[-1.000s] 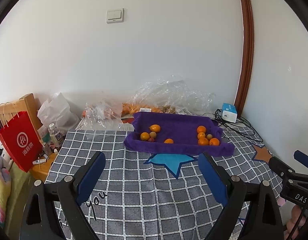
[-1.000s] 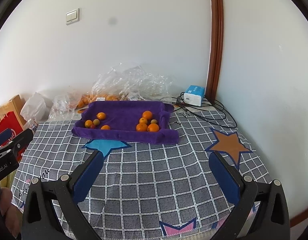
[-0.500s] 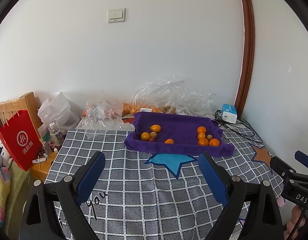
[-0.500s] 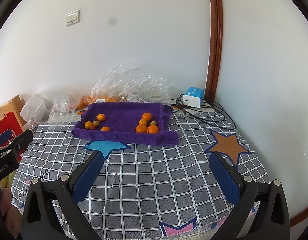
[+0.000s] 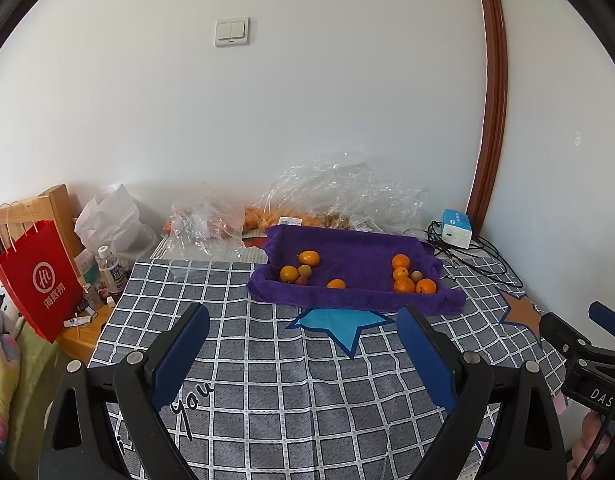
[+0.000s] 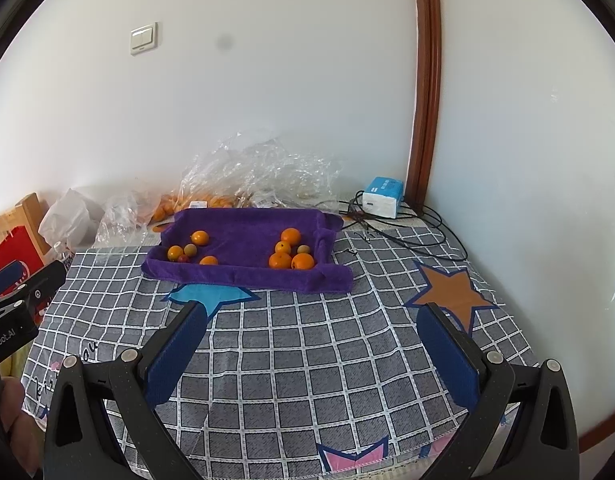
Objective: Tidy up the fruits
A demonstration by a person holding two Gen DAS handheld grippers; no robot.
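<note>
Two groups of fruit lie in a purple towel tray (image 6: 243, 236) at the far side of a surface covered by a grey checked cloth (image 6: 307, 360). Largest to smallest: the cloth, the tray with its soft raised rim, the crinkled clear plastic bags (image 6: 263, 168) behind it against the wall, a white and blue box (image 6: 381, 196) with black cables (image 6: 407, 236) to the tray's right, then the fruit. The right group (image 6: 289, 254) holds four oranges and one small pale fruit, touching. The left group (image 6: 189, 250) holds three oranges, one pale fruit and one small red one, more loosely spread.

Both grippers hover low over the near cloth, well short of the tray. The left gripper (image 5: 303, 320) has its fingers wide apart and empty; so does the right gripper (image 6: 311, 320).

Whether sorting is ahead or nearly over cannot be judged, since both groups mix kinds. Any pick is best made from above, fingers straddling one fruit, because neighbours touch and will roll.

Open room is generous on the near cloth. The tray's front rim, the cables and the surface's right edge are the limits.
</note>
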